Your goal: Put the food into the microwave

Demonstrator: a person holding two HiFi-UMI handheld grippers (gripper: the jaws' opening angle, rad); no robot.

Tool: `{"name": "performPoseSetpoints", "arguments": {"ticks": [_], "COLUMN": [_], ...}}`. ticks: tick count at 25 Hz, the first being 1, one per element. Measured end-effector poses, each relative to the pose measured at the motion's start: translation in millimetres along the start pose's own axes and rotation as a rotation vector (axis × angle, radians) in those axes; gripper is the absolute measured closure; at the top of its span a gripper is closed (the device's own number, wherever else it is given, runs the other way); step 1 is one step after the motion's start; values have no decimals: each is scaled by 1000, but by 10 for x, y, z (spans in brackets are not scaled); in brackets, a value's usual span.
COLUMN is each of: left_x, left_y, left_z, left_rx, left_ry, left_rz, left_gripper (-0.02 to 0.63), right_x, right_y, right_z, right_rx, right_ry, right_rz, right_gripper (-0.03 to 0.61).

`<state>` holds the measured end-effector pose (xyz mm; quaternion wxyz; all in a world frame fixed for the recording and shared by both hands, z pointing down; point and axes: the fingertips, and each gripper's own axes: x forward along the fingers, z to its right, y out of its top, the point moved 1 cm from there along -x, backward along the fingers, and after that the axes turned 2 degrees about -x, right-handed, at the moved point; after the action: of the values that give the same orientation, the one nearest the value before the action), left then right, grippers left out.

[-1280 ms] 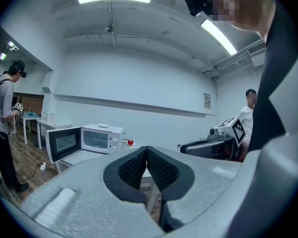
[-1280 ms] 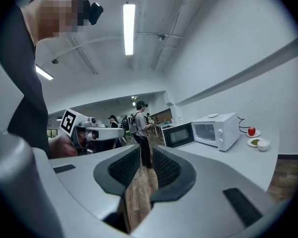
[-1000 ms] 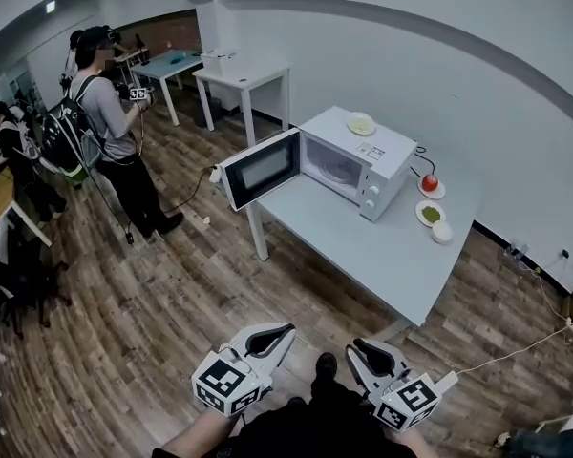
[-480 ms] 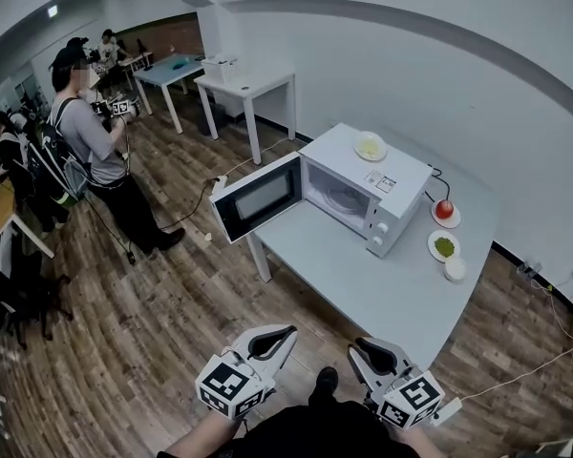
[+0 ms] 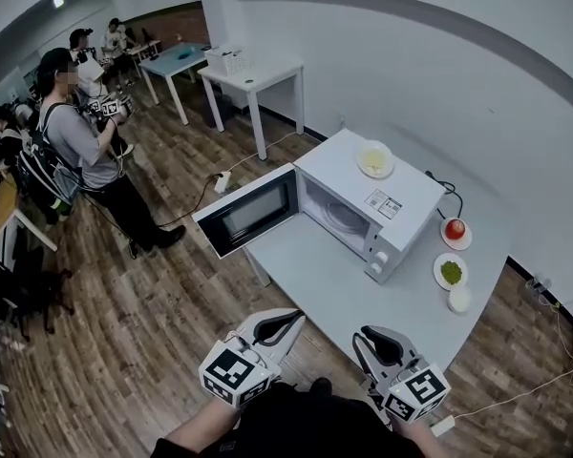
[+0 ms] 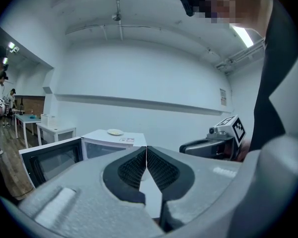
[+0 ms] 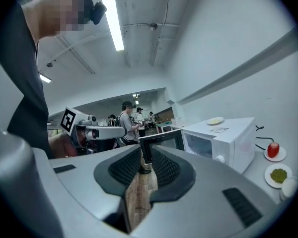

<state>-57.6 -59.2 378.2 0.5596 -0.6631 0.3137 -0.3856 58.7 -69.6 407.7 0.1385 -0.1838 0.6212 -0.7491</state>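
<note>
Now low before the counter with open microwave: left gripper closed, empty; right gripper barely apart, empty.

The pale counter stands on a wood-plank floor. A white microwave sits on it, door swung open past the counter's left edge. To the microwave's right, towards the wall, a plate with red food, a plate of green food and a small white bowl lie close together in a row.
</note>
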Motion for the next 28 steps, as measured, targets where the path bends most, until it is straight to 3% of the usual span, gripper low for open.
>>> {"name": "performPoseSetpoints", "arguments": {"ticks": [6,12,23,28], "left_x": [497,1050,2151,2692], "left_y": [93,238,442,533], "left_z": [-205,-644,-1643,-1906], "left_rx": [33,211,430,512], "left_ry": [-55,-108,-286,-314], "left_rz": [-40,-77,-160,-164], "left_gripper": [604,604,604,604], "right_x": [158,448,1145,1241], "right_y": [43,77,277,261], "right_z": [384,787,1350,1435], "right_rx": [35,51,101,130], "right_ry": [-32,-110,-310,-385], "right_rz": [16,18,24,16], "right_gripper": [499,500,500,500]}}
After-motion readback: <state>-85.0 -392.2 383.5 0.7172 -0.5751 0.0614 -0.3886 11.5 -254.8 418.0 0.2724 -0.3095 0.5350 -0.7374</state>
